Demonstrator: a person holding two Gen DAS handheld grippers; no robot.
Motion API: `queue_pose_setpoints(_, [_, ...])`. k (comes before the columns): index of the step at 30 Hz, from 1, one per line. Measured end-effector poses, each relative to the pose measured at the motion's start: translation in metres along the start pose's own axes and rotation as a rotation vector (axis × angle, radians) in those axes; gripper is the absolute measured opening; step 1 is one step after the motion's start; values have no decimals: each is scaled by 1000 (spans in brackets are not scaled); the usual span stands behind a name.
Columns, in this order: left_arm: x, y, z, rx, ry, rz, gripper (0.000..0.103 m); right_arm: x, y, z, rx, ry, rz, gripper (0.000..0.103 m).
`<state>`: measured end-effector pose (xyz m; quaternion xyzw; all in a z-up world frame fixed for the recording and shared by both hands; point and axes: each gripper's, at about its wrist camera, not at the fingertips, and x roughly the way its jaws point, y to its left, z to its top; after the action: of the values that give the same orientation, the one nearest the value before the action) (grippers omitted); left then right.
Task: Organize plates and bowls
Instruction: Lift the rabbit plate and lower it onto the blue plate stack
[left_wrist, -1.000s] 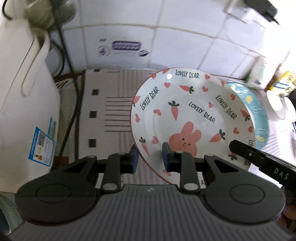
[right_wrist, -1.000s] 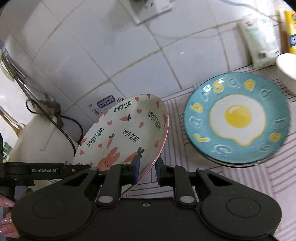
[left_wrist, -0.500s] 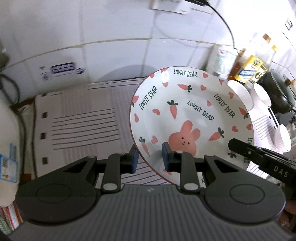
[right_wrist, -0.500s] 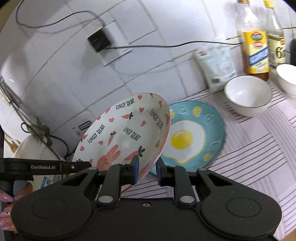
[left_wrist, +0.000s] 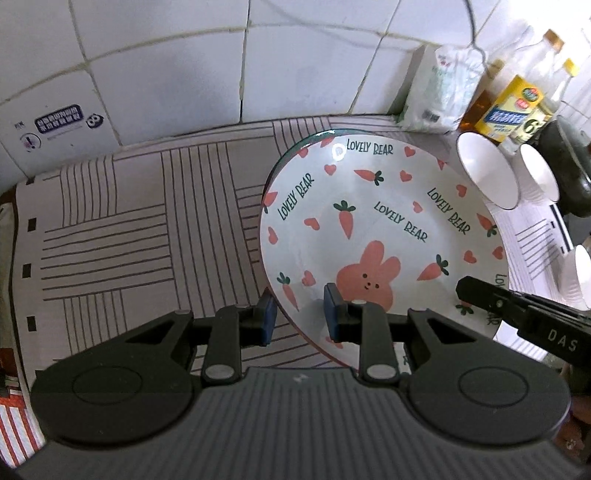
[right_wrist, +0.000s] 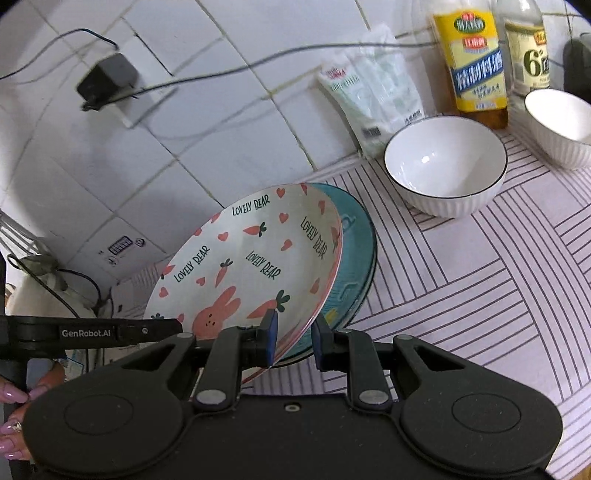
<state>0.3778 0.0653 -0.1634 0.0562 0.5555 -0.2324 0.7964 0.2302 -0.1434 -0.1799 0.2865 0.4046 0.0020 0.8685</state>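
Both the left gripper (left_wrist: 300, 318) and right gripper (right_wrist: 293, 339) have jaws clenched on the tilted rabbit plate (left_wrist: 373, 229), its face turned up, above the blue plate (right_wrist: 356, 258).

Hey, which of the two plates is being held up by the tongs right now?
The white rabbit-and-carrot plate, tilted and clamped at its rim; the blue plate sits behind it on the striped mat.

Two close fisheye wrist views, left angled steeply down, right more shallowly, toward a tiled wall; both share the rabbit plate (left_wrist: 380, 236) (right_wrist: 251, 266) and white bowl (left_wrist: 487, 173) (right_wrist: 443, 166)
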Motion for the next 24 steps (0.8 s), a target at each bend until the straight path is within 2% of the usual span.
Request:
queue_pose_setpoints(8, [20,-3,16,-8,65,40,25,23,-11,11,-4,74,-7,24])
queue_pose_setpoints(15, [25,-7,25,-18,93,53,26,27,-8,20,-18,103,-30,26])
queue_pose_setpoints(24, [30,-6,22,-52,136,45,27,35,28,24,-167,156,-213,34])
